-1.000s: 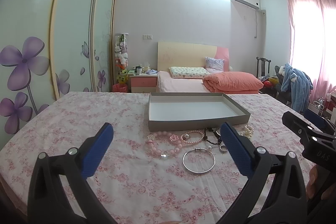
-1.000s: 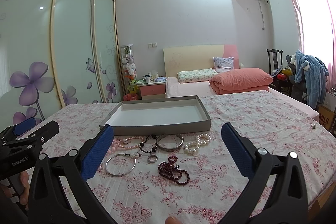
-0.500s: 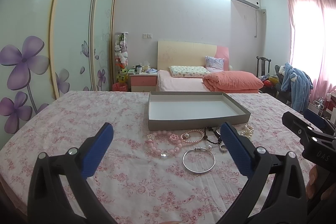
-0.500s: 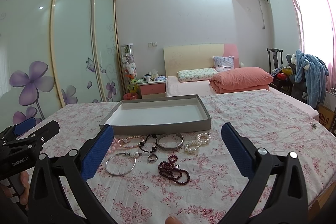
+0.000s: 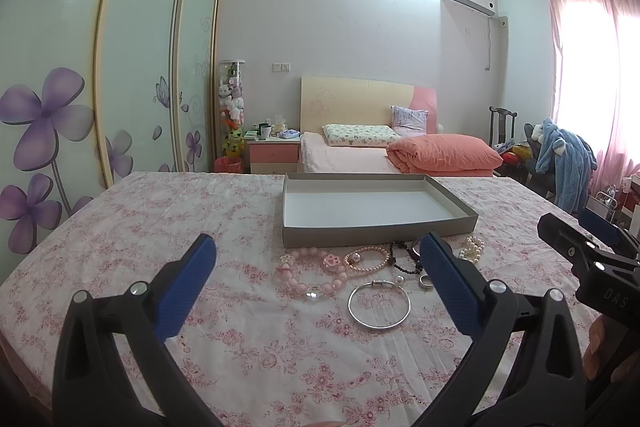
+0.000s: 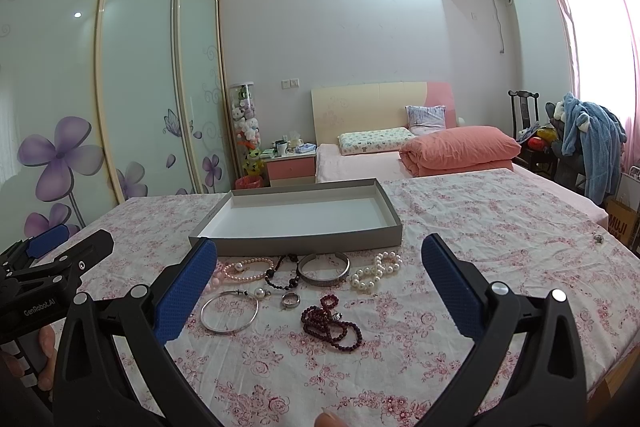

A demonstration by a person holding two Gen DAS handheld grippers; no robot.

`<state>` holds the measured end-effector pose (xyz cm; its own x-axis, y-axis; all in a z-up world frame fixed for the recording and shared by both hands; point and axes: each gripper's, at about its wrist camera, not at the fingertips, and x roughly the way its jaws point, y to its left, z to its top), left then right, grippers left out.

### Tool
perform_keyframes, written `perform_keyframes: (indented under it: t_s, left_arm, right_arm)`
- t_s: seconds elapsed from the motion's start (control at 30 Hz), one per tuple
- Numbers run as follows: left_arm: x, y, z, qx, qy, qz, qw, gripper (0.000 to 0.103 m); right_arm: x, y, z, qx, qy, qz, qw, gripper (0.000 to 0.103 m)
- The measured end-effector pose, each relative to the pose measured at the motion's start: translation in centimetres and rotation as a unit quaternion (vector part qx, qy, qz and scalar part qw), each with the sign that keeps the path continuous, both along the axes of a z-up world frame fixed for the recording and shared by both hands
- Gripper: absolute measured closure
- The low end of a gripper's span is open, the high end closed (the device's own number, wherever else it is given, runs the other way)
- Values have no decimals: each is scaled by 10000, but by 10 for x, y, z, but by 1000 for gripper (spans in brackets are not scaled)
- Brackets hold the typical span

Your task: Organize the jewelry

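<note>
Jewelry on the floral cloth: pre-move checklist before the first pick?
1. Left tongs open, nothing held: ok.
2. Right tongs open, nothing held: ok.
3. Grey box holds nothing yet, upright: ok.
4. Silver bangle lies flat, apart from other pieces: ok.
5. Dark red bead strand bunched in loops, may snag: not ok.
6. Ring clear of the black bead bracelet: ok.

My left gripper (image 6: 56, 259) body, right wrist view: "GenRobot.AI"
My right gripper (image 5: 576, 239) body, left wrist view: "DAS"
Cardboard box (image 6: 622, 223) on the floor at far right: "MUJI"
</note>
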<state>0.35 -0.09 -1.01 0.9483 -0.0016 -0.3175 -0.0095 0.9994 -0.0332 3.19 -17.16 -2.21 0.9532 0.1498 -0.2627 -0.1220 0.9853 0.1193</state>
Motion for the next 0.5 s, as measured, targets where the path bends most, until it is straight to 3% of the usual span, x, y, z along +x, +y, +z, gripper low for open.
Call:
perform_keyframes:
  t_s: [0.5]
  left_arm:
    - [1, -1, -1, -5, 15, 4, 10000, 4]
  right_arm:
    - [0, 0, -1, 1, 15, -1, 10000, 2]
